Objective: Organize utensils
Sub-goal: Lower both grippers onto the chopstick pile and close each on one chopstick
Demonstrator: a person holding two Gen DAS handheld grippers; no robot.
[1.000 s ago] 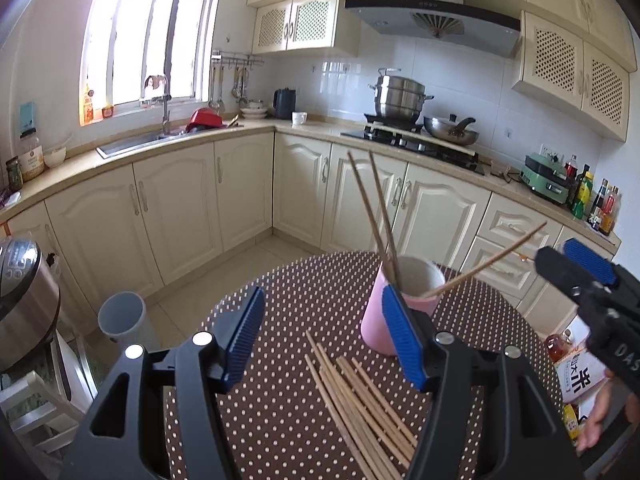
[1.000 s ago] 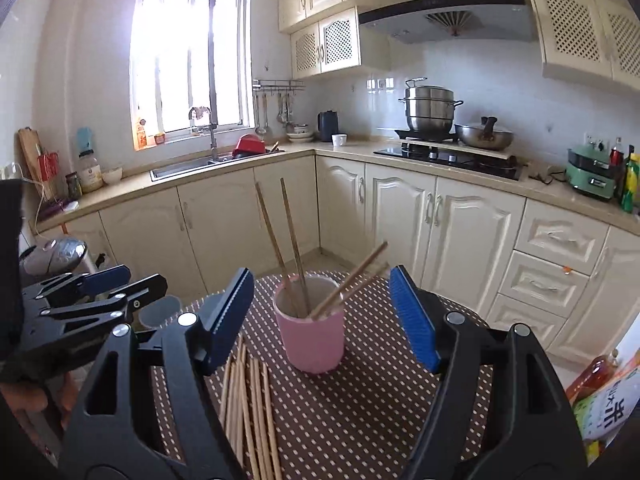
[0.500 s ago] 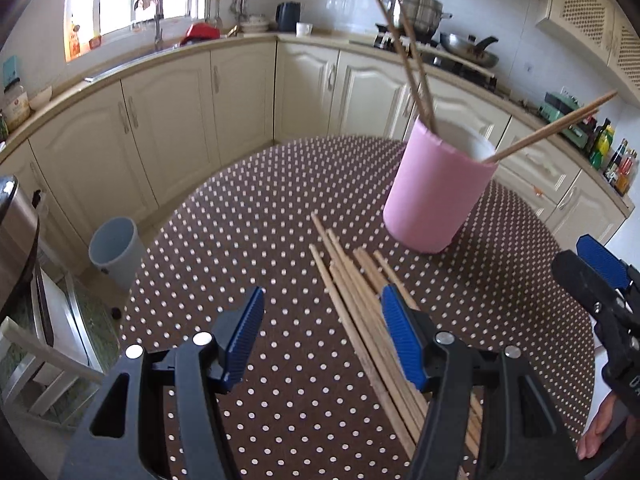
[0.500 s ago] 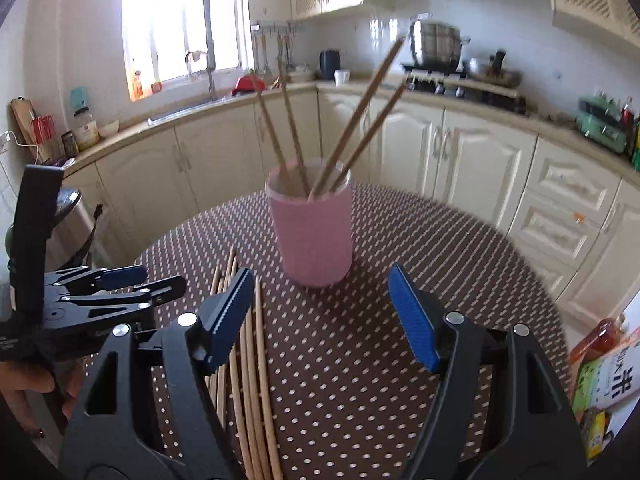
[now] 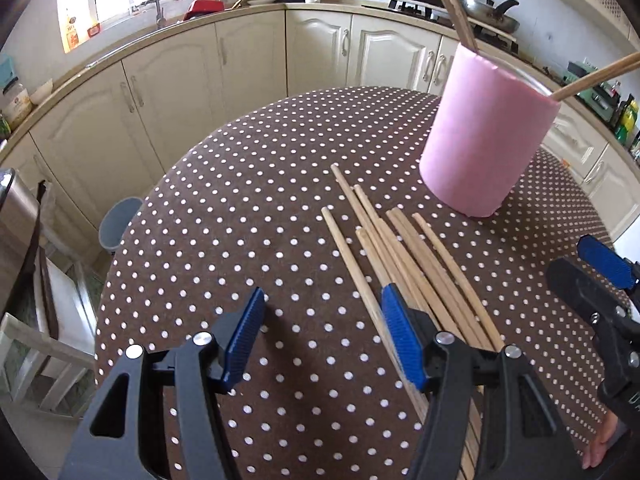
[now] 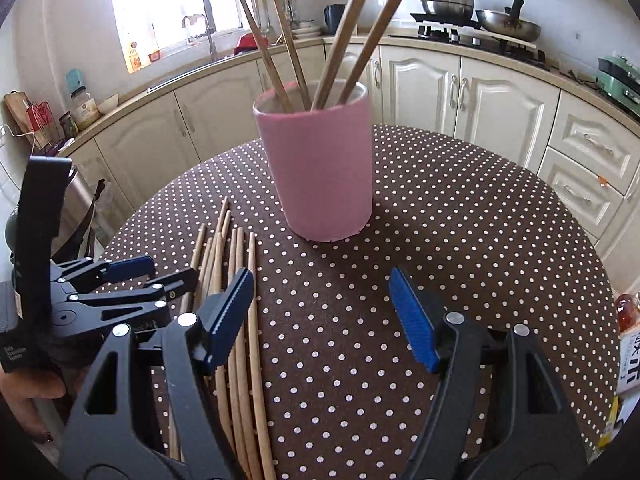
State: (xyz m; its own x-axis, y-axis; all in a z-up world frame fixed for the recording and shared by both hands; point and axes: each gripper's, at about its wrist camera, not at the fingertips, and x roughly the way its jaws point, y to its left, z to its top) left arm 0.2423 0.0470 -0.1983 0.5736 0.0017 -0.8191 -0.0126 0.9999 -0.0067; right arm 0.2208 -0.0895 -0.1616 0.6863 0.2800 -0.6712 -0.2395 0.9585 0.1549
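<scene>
You have one pink cup [image 6: 320,176] standing on the dotted surface [image 6: 460,220], with four chopsticks [image 6: 352,28] in it. Seven loose chopsticks [image 5: 404,256] lie beside it. Your left gripper [image 5: 324,336] and right gripper [image 6: 324,312] both hang open, holding nothing.

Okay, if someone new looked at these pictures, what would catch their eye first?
Probably the pink cup standing upright on the brown polka-dot table, with four chopsticks fanning out of it. Next, the loose chopsticks lying in a bundle on the cloth near the cup, with both open grippers poised above.
</scene>
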